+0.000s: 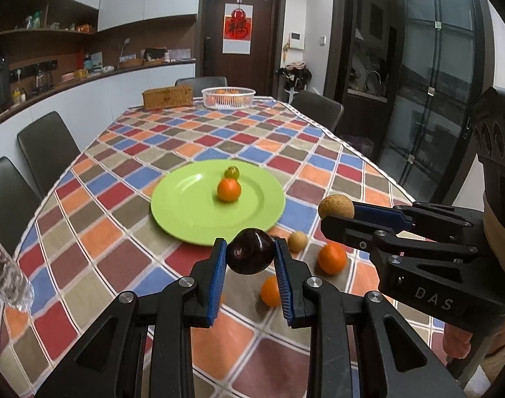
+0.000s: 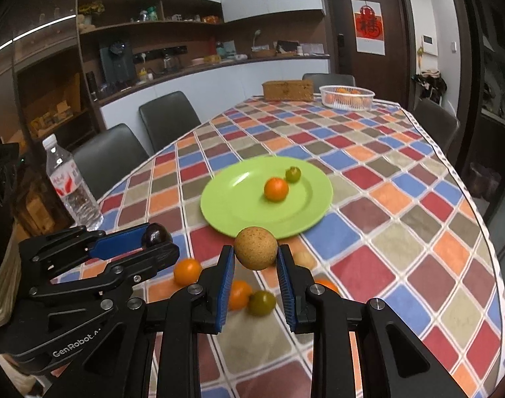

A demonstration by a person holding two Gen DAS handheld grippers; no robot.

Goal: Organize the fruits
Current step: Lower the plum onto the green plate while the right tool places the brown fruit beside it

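Observation:
My left gripper (image 1: 250,256) is shut on a dark purple plum (image 1: 250,251) and holds it above the table near the front rim of a green plate (image 1: 186,205). My right gripper (image 2: 256,252) is shut on a tan speckled round fruit (image 2: 256,248), also in the left wrist view (image 1: 335,207). The plate (image 2: 239,205) holds an orange (image 1: 229,190) and a small green-orange citrus (image 1: 231,172). Loose on the cloth lie oranges (image 1: 332,258) (image 1: 271,291), a small tan fruit (image 1: 298,241) and a green fruit (image 2: 262,302).
A checkered tablecloth (image 1: 172,132) covers the table. A white basket (image 1: 228,97) with oranges and a wicker box (image 1: 167,97) stand at the far end. A water bottle (image 2: 71,185) stands at the left edge. Dark chairs (image 1: 46,149) surround the table.

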